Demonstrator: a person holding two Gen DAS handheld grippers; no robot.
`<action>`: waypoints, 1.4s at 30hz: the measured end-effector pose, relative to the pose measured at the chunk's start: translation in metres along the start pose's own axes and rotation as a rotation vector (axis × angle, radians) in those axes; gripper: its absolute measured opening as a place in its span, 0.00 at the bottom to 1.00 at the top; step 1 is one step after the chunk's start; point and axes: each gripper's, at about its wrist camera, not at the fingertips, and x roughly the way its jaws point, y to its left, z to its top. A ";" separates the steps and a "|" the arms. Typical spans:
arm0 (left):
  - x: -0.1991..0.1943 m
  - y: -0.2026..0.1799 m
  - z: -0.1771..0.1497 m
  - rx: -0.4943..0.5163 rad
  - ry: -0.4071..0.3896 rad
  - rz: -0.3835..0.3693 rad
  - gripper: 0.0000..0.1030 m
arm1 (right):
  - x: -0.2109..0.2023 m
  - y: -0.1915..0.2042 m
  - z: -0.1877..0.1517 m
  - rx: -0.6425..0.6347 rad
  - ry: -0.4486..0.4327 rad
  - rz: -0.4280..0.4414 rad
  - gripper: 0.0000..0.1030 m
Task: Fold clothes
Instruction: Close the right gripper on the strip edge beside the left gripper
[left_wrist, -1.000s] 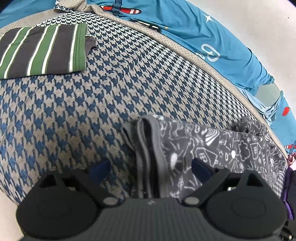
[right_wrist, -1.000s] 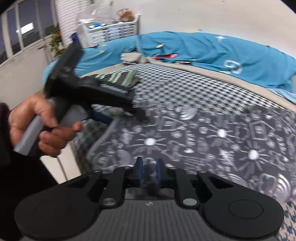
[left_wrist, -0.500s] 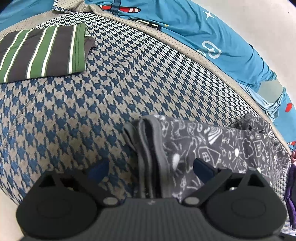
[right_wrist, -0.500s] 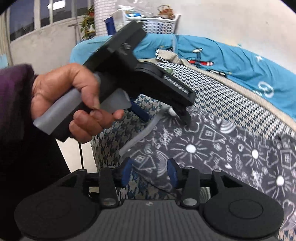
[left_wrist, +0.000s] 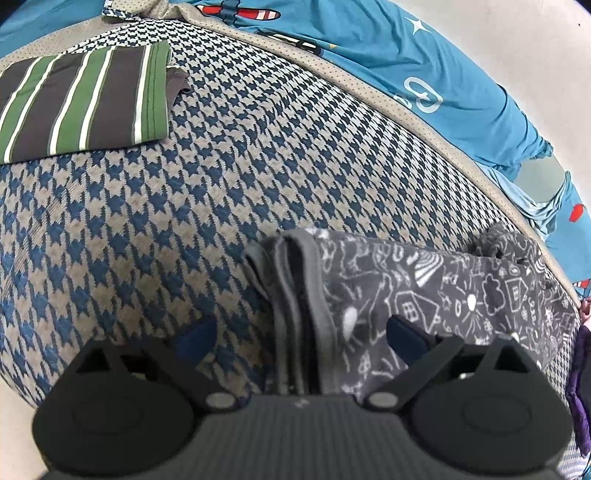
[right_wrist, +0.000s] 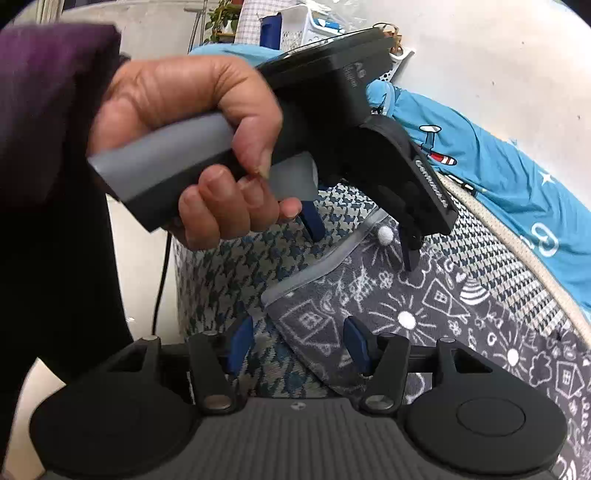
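The right claw (right_wrist: 297, 345), pinched tight on the grey doodle-print garment (left_wrist: 424, 295) a second ago, has just been spreading its jaws; a corner of the cloth lies between the blue pads (right_wrist: 356, 345) but nothing presses on it, so it is released. It has also rolled and slid towards the bed's near edge, so the person's hand (right_wrist: 192, 147) with the other tool now fills its view. The left claw (left_wrist: 299, 336) has barely shifted and gapes wide, its pads straddling the garment's folded grey hem without touching. That hand tilts its tool steeply down over the cloth. The garment lies along the near edge of the houndstooth bed (left_wrist: 184, 192); a folded green-striped garment (left_wrist: 81, 99) sits at the far left corner.
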 end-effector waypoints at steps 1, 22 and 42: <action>0.001 -0.001 0.000 0.001 0.001 -0.001 0.97 | 0.002 0.002 0.000 -0.010 0.003 -0.005 0.52; 0.011 -0.012 0.004 0.051 0.012 0.036 1.00 | 0.019 -0.003 -0.001 -0.023 -0.036 -0.115 0.19; 0.015 -0.035 -0.001 0.158 0.022 0.013 0.84 | -0.013 -0.020 0.007 0.047 -0.097 -0.118 0.17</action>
